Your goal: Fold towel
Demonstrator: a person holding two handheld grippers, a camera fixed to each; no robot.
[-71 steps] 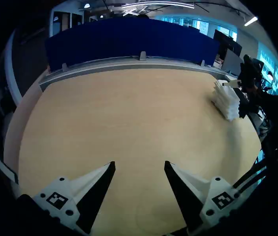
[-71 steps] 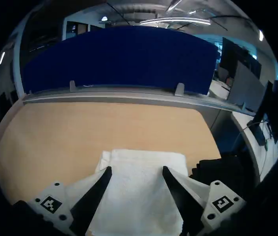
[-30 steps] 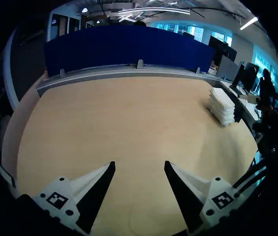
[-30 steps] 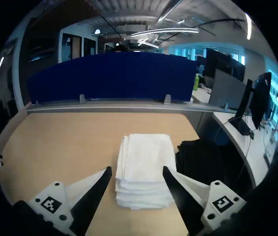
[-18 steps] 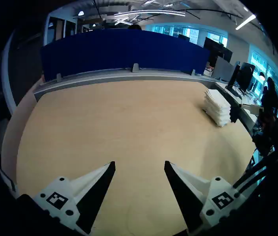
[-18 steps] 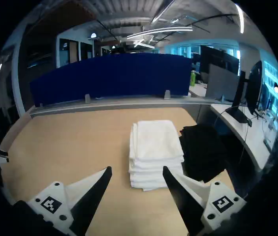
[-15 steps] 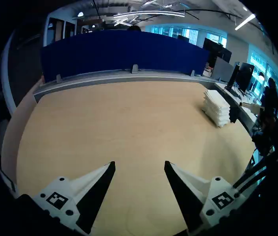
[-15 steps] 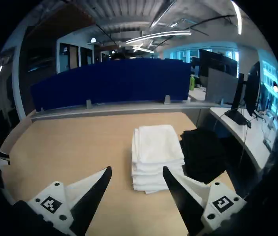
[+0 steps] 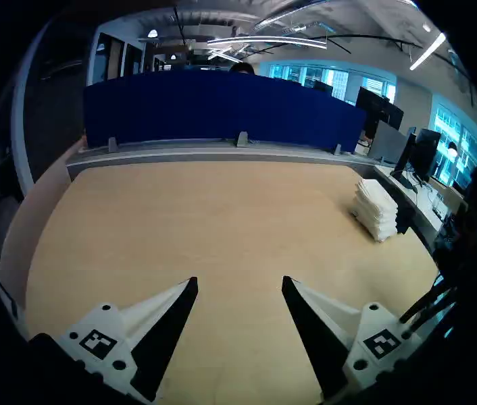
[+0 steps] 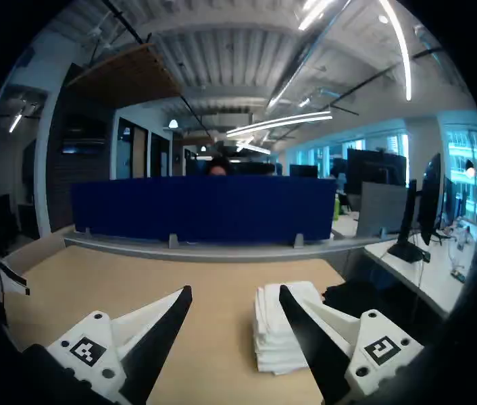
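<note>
Towels: the towel stack [image 10: 272,331], white and neatly folded, sits on the wooden tabletop [image 10: 103,283] near its right-hand edge. In the left gripper view the towel stack [image 9: 375,209] lies far off to the right.
Next to it: a black pile [image 10: 346,297] of cloth lies just to the right of the towels; I cannot tell whether the two touch.
Right side: the right claw [image 10: 235,289] is spread apart and holds nothing. It is raised above the tabletop, and its right finger crosses in front of the towel stack.
Left side: the left claw [image 9: 238,280] is spread wide and empty over bare wood, well apart from the towels.
Far edge: a blue partition [image 9: 225,111] runs along the back of the tabletop.
Beyond: monitors [image 10: 428,202] stand on a neighbouring desk to the right.
</note>
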